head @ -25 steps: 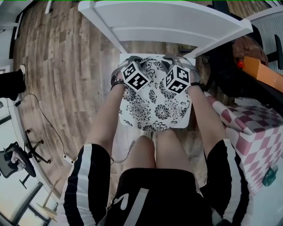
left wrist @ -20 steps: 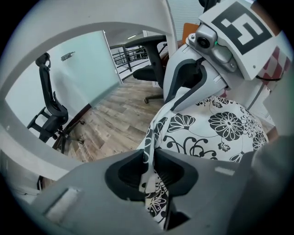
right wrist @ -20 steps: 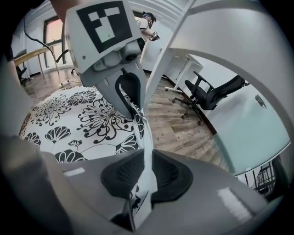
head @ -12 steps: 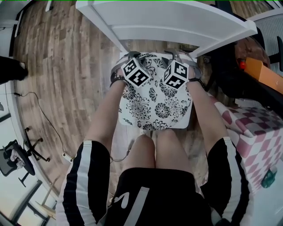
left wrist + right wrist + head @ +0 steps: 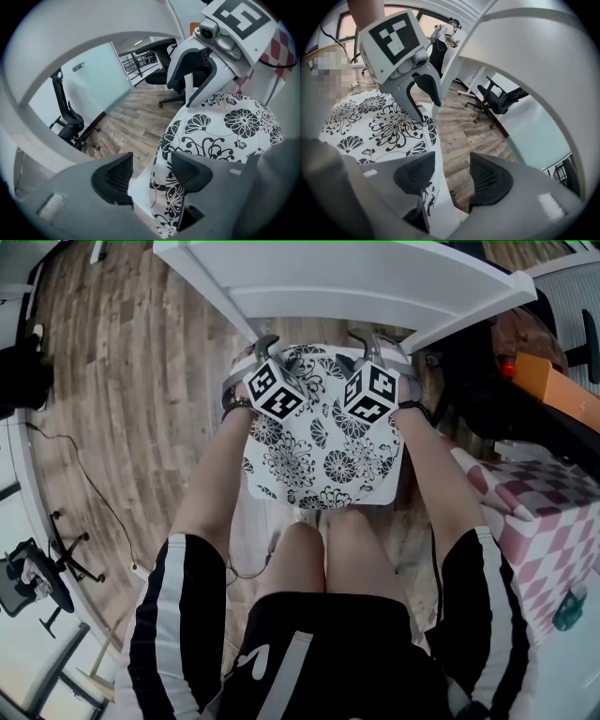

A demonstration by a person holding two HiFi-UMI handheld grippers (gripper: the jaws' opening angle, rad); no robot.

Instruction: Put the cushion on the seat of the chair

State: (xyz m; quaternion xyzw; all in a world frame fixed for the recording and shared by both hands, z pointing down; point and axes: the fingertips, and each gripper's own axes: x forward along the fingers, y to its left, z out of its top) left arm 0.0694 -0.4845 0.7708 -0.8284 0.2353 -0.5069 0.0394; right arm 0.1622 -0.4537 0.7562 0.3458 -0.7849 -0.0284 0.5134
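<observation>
The cushion (image 5: 323,451), white with black flowers, lies flat on the seat of the white chair, under its backrest (image 5: 347,282). Both grippers sit at the cushion's far edge. The left gripper (image 5: 262,345) has its jaws opening. In the left gripper view the cushion (image 5: 225,126) has its edge in the gap of the left gripper (image 5: 150,176), and the pads do not press on it. The right gripper (image 5: 375,341) is opening too. In the right gripper view the right gripper (image 5: 452,176) straddles the cushion's (image 5: 370,126) edge, free of the pads.
A pink and white checkered surface (image 5: 539,521) and an orange bar (image 5: 553,390) stand close on the right. Wood floor with a cable (image 5: 94,493) lies to the left. Black office chairs (image 5: 70,122) (image 5: 501,98) and a person (image 5: 443,40) are behind the chair.
Both grippers have opened and let go of the cushion's far edge. The cushion and the hands have shifted a little toward the backrest.
</observation>
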